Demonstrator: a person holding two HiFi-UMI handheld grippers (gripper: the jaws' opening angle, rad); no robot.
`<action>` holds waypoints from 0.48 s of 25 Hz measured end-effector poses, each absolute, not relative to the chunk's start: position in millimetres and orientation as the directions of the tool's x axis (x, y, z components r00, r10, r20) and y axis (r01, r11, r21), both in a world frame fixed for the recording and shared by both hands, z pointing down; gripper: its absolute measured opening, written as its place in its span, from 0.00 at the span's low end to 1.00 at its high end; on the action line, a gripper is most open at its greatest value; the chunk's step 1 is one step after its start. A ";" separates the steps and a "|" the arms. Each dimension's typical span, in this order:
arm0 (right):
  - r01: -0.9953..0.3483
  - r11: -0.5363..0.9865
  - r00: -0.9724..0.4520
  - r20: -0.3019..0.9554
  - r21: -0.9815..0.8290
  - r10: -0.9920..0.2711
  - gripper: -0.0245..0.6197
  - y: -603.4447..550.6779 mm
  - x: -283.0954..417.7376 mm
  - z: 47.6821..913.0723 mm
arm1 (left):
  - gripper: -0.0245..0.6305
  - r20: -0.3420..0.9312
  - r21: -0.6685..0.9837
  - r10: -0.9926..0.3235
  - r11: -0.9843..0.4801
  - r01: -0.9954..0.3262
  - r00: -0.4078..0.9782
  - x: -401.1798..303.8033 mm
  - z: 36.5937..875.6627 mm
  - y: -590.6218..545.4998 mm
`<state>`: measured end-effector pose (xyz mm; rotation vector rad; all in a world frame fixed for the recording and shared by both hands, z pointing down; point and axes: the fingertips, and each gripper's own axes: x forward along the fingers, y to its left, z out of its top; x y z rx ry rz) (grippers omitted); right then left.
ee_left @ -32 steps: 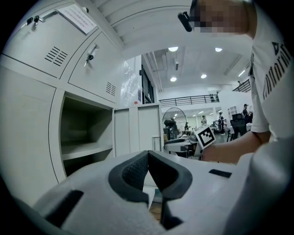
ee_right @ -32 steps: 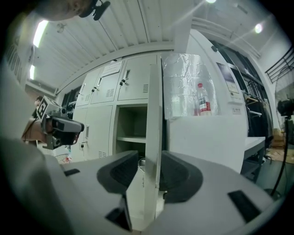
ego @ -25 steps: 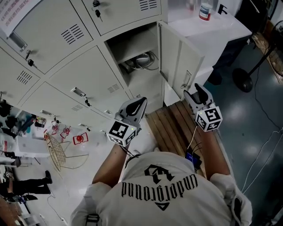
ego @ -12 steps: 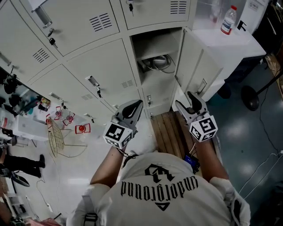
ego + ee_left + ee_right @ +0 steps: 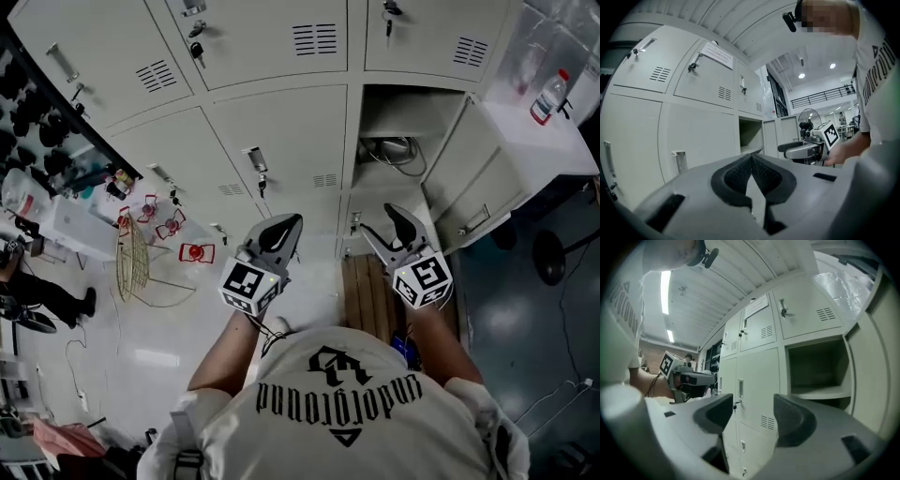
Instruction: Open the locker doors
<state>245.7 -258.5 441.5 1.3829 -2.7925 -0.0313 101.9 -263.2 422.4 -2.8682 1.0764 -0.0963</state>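
A bank of pale grey lockers (image 5: 272, 37) fills the far side. One compartment (image 5: 403, 131) stands open, its door (image 5: 478, 192) swung out to the right. To its left is a closed door (image 5: 291, 141) with a handle (image 5: 255, 159). My left gripper (image 5: 286, 225) is shut and empty, level, short of that closed door (image 5: 701, 140) and its handle (image 5: 678, 161). My right gripper (image 5: 394, 220) is open; its jaws have just been opening, with nothing between them. It faces the closed door (image 5: 757, 376) and the open compartment (image 5: 818, 366), touching neither.
Cables (image 5: 398, 148) lie in the open compartment. A wooden pallet (image 5: 370, 291) sits on the floor below it. A water bottle (image 5: 547, 97) stands on a white cabinet (image 5: 553, 141) at right. A wire rack (image 5: 131, 262) and clutter lie at left; a fan base (image 5: 548, 258) at right.
Both grippers have swung left along the lockers, away from the open door's edge. The right gripper, beside that door a second ago, now faces the closed door and the open compartment.
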 end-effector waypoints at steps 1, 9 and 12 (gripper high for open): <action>-0.785 0.619 -0.619 0.014 0.029 -0.785 0.47 -262.3 232.3 441.0 | 0.05 0.031 -0.094 -0.666 -0.744 -0.661 0.745 91.1 421.2 -266.2; -0.731 0.681 -0.681 0.021 0.038 -0.732 0.47 -288.7 128.9 434.5 | 0.05 0.023 -0.113 -0.685 -0.726 -0.679 0.728 9.8 412.1 -289.1; -0.733 0.679 -0.678 0.032 0.037 -0.734 0.47 -297.7 90.9 434.1 | 0.05 0.016 -0.115 -0.670 -0.739 -0.664 0.743 -22.8 407.3 -297.5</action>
